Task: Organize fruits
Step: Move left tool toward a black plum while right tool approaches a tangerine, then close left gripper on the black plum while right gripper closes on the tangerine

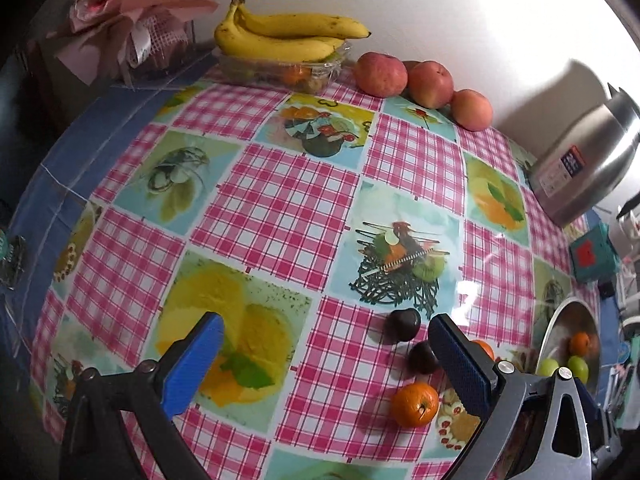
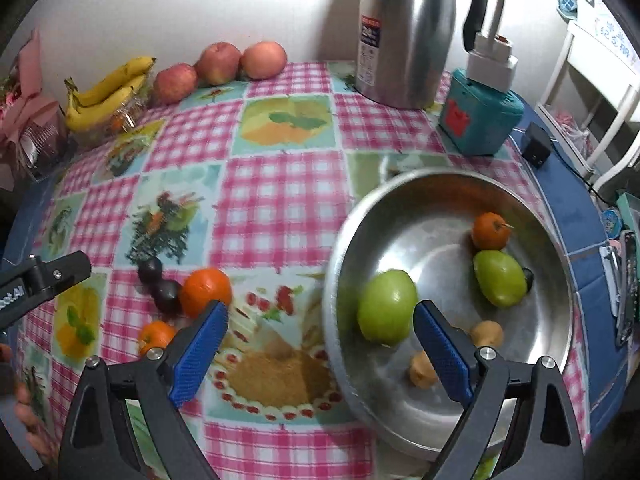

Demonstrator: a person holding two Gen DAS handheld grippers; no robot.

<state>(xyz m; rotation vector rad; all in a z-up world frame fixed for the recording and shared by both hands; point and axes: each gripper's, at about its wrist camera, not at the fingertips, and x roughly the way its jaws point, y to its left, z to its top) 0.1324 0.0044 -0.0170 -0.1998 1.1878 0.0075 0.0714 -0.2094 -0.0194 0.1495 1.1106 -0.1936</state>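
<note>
My left gripper (image 1: 328, 360) hangs open over the checked tablecloth with nothing between its blue pads. Just beyond its right finger lie two dark fruits (image 1: 402, 326) and an orange (image 1: 414, 399). My right gripper (image 2: 320, 354) is open above the near rim of a steel bowl (image 2: 336, 264). A green fruit (image 2: 386, 308) lies in the bowl beside the gripper's right finger, untouched. Further in the bowl are another green fruit (image 2: 500, 278), a small orange (image 2: 490, 231) and two small tan fruits (image 2: 486, 334). On the cloth left of the bowl sit two oranges (image 2: 206, 292) and the dark fruits (image 2: 166, 296).
Bananas (image 1: 288, 36) on a clear plastic box and three apples (image 1: 430, 84) line the far wall. A steel kettle (image 2: 404, 32) and a teal box (image 2: 480, 120) stand behind the bowl. A wrapped bouquet (image 1: 132, 12) fills the far left corner. A hand (image 2: 24, 400) shows at the left edge.
</note>
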